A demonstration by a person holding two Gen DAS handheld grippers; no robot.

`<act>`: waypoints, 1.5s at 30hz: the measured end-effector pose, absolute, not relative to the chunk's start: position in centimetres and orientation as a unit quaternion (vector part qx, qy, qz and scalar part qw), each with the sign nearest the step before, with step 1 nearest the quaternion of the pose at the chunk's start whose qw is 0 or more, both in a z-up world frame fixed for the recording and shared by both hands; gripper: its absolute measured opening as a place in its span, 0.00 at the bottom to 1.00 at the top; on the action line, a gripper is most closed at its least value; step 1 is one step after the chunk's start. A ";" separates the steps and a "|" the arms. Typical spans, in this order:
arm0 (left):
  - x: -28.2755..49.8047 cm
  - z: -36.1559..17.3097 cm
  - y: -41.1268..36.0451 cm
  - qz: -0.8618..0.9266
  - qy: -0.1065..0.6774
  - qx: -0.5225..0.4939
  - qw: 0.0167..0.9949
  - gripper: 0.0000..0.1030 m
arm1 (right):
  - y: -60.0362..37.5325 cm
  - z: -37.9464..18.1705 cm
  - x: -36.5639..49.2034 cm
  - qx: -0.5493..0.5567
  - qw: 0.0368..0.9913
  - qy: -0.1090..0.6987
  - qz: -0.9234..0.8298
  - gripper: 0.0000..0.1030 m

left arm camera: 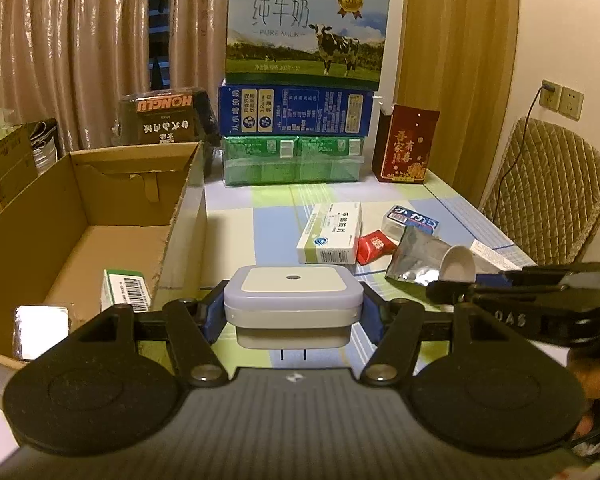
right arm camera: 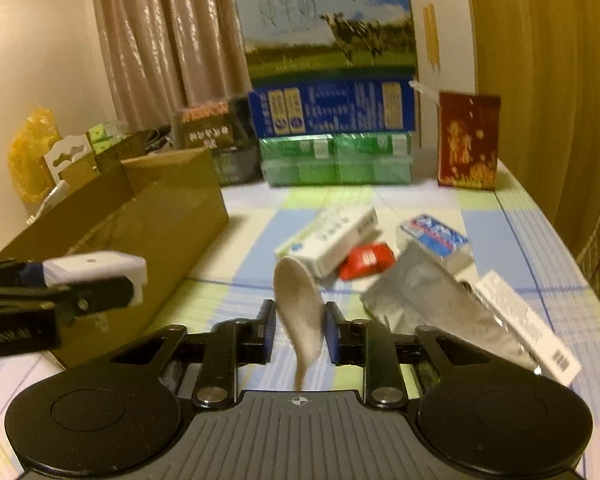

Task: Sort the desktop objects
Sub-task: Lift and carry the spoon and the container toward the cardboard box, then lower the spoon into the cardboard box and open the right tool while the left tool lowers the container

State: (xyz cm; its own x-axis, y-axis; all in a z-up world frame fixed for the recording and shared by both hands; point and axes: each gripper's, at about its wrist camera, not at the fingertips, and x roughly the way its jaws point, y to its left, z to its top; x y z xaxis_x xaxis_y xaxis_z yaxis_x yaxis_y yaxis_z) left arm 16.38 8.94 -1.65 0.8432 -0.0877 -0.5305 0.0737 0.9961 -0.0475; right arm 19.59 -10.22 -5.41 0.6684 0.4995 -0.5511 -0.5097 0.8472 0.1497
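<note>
From the left wrist view, I am holding the left gripper (left arm camera: 293,312) with its fingers clamped on a white plug-in night light (left arm camera: 292,300), just right of the open cardboard box (left arm camera: 100,208). Its long axis is running across the fingers, its prongs pointing down at the counter (left arm camera: 236,236). Behind the cardboard box, a milk carton (left arm camera: 306,28) is reading "PURE MILK".

From the right wrist view, I am gripping a paper cup (right arm camera: 302,304) with the right gripper (right arm camera: 300,332), fingers pressed on its squashed wall, well right of the cardboard box. Its mouth is facing up and away, long axis running along the fingers. The frame is blurring.
</note>
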 end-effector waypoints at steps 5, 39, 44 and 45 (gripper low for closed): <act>15.9 -1.4 9.5 -0.039 0.269 -0.019 0.962 0.59 | -9.4 -5.1 19.6 -0.015 0.912 0.299 0.280 0.02; 14.6 5.3 24.0 0.068 0.231 -0.009 0.971 0.59 | 8.7 4.7 20.1 0.027 0.851 0.293 0.436 0.02; 15.6 3.5 26.3 0.062 0.252 -0.042 0.965 0.62 | 10.9 2.1 20.7 0.021 0.837 0.328 0.438 0.26; 15.7 3.3 26.6 0.065 0.252 -0.045 0.964 0.63 | 10.6 2.0 20.7 0.021 0.839 0.325 0.435 0.32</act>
State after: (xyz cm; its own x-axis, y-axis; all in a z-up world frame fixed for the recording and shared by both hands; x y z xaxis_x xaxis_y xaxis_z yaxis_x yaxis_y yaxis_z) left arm 15.69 26.58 3.26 0.8640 0.1030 -0.4928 -0.1486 0.9874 -0.0542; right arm 20.75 10.64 1.97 0.4103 0.7442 -0.5272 -0.7167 0.6206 0.3182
